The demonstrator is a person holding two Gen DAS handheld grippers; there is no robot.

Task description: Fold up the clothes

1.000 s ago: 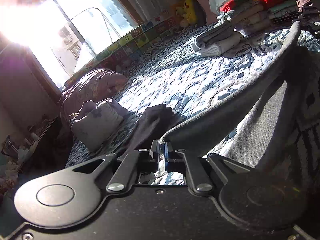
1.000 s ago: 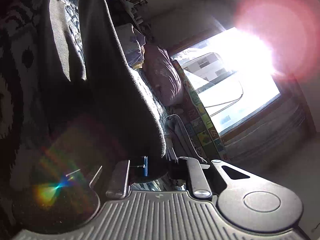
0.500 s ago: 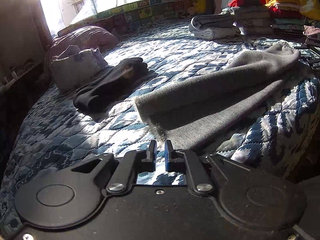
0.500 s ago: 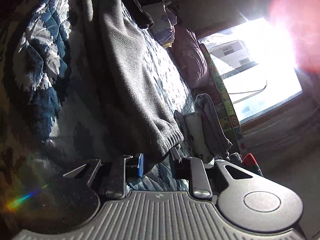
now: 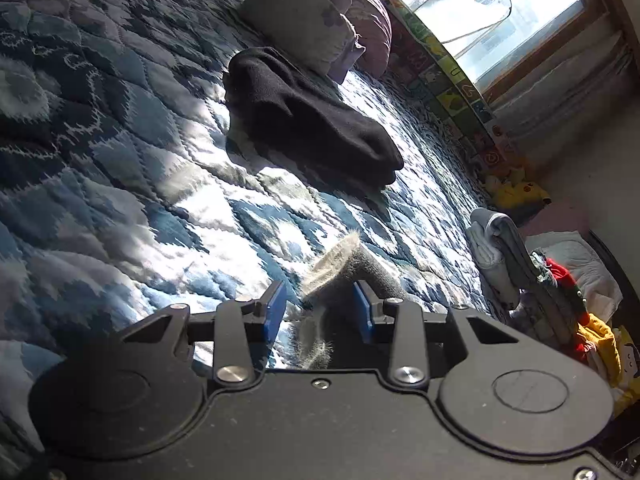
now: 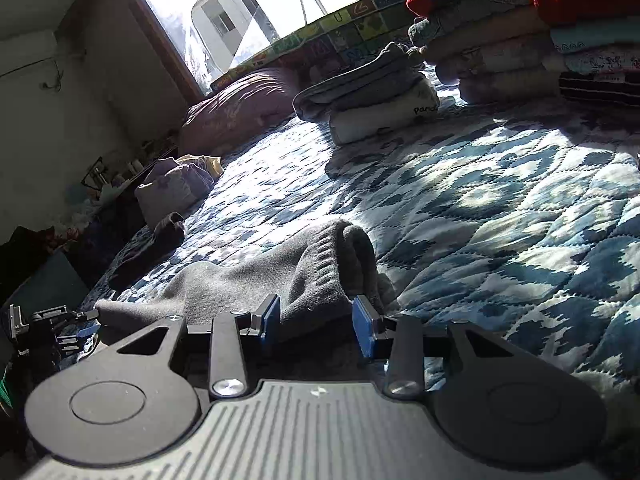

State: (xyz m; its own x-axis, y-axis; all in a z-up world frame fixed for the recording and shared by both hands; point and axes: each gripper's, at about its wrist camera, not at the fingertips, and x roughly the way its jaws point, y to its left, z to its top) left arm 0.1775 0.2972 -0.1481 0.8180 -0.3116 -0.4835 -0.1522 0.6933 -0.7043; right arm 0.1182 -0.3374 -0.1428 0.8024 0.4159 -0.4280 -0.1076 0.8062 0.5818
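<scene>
On the blue-and-white quilted bed (image 6: 500,208) a grey knitted garment (image 6: 256,280) lies stretched out flat, with one ribbed end toward the right gripper (image 6: 316,320) and the other end toward the left gripper (image 5: 318,310). The right gripper's jaws stand open, one blue pad on each side of the ribbed cuff, the fabric lying loose between them. The left gripper's jaws are open as well, and the fuzzy grey edge of the garment rises between its pads without being pinched. Farther along the bed in the left wrist view lies a folded black garment (image 5: 308,120), well apart from the grey one, with a pale pillow (image 5: 296,20) beyond it. In the right wrist view a small stack of folded clothes (image 6: 368,100) sits near a taller pile (image 6: 520,40) below the window (image 6: 248,12).
</scene>
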